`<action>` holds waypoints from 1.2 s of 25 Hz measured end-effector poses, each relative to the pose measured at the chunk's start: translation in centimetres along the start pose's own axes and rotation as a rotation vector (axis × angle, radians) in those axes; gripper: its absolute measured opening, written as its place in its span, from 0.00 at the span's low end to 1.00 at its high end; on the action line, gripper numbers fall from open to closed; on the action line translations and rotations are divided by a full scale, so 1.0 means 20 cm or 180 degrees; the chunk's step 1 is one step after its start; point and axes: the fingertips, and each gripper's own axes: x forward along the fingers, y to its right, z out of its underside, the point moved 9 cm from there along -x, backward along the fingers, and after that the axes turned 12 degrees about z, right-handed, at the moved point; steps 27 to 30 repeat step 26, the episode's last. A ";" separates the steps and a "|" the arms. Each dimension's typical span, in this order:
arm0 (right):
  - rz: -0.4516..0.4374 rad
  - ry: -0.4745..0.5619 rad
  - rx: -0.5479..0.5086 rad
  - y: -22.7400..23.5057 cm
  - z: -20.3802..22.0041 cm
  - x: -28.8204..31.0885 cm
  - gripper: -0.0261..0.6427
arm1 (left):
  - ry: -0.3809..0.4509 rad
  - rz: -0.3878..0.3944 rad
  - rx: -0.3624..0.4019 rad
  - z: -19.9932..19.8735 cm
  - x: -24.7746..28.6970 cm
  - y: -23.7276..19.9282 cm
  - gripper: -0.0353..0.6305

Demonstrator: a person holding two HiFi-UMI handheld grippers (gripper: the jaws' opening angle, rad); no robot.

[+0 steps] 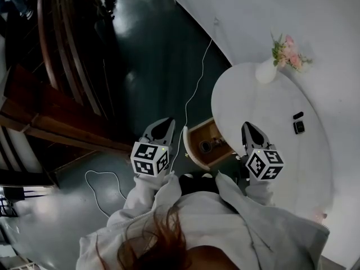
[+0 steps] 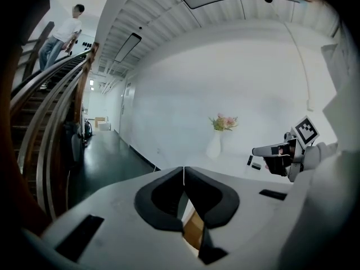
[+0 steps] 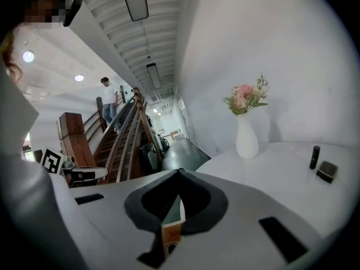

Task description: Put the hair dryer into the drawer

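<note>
The drawer (image 1: 188, 145) stands pulled out from the near-left edge of the round white table (image 1: 264, 108), its wooden inside open to the head view. A small dark thing with a round end, apparently the hair dryer (image 1: 207, 146), lies in it, under the table's rim. It is too small and dim to tell which way its long axis runs or where the nozzle points. A thin white cord (image 1: 197, 83) runs from the drawer's front across the dark floor, away from the table.

The left gripper (image 1: 169, 120) hovers just left of the drawer and the right gripper (image 1: 246, 125) over the table's near edge. Both have their jaws pressed together on nothing. A white vase (image 1: 265, 72) of pink flowers (image 1: 288, 50) stands at the table's far edge.
</note>
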 end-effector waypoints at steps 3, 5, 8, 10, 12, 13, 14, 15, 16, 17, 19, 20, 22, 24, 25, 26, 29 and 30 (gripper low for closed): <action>0.0039 -0.0012 -0.0019 0.01 0.01 -0.01 0.11 | -0.0057 -0.0002 -0.0042 0.02 0.01 0.00 0.08; 0.0065 -0.0030 -0.0017 0.01 0.02 -0.02 0.11 | -0.0077 0.0019 -0.0066 0.03 0.01 0.01 0.08; 0.0120 -0.0051 -0.0049 0.01 0.03 -0.04 0.11 | -0.0084 0.0044 -0.0079 0.04 0.02 0.03 0.08; 0.0142 -0.0065 -0.0051 0.01 0.04 -0.05 0.11 | -0.0082 0.0058 -0.0076 0.05 0.03 0.04 0.08; 0.0158 -0.0087 -0.0037 0.02 0.05 -0.05 0.11 | -0.0065 0.0090 -0.0062 0.05 0.03 0.06 0.08; 0.0163 -0.0097 -0.0028 0.01 0.06 -0.06 0.11 | -0.0054 0.0104 -0.0052 0.05 0.03 0.06 0.08; 0.0166 -0.0104 -0.0019 0.01 0.06 -0.06 0.11 | -0.0047 0.0115 -0.0042 0.04 0.03 0.07 0.08; 0.0169 -0.0110 -0.0012 0.01 0.07 -0.06 0.11 | -0.0043 0.0122 -0.0033 0.04 0.04 0.08 0.08; 0.0173 -0.0115 -0.0007 0.01 0.07 -0.07 0.11 | -0.0043 0.0123 -0.0025 0.04 0.04 0.08 0.08; 0.0181 -0.0119 0.0000 0.01 0.07 -0.07 0.11 | -0.0045 0.0116 -0.0021 0.04 0.05 0.08 0.08; 0.0200 -0.0121 0.0025 0.02 0.08 -0.07 0.11 | -0.0036 0.0085 -0.0027 0.04 0.07 0.09 0.08; 0.0204 -0.0120 0.0040 0.02 0.08 -0.06 0.11 | -0.0024 0.0075 -0.0030 0.03 0.08 0.09 0.08; 0.0193 -0.0115 0.0045 0.02 0.08 -0.06 0.11 | -0.0004 0.0080 -0.0020 0.03 0.09 0.10 0.08; 0.0167 -0.0117 0.0025 0.00 0.09 -0.06 0.11 | 0.0003 0.0099 -0.0004 0.02 0.10 0.11 0.08; 0.0153 -0.0121 0.0014 0.00 0.09 -0.06 0.11 | 0.0004 0.0107 0.0001 0.02 0.10 0.11 0.08; 0.0138 -0.0124 0.0002 -0.01 0.09 -0.06 0.11 | 0.0003 0.0115 0.0006 0.02 0.10 0.12 0.08; 0.0138 -0.0124 0.0002 -0.01 0.09 -0.06 0.11 | 0.0003 0.0115 0.0006 0.02 0.10 0.12 0.08; 0.0138 -0.0124 0.0002 -0.01 0.09 -0.06 0.11 | 0.0003 0.0115 0.0006 0.02 0.10 0.12 0.08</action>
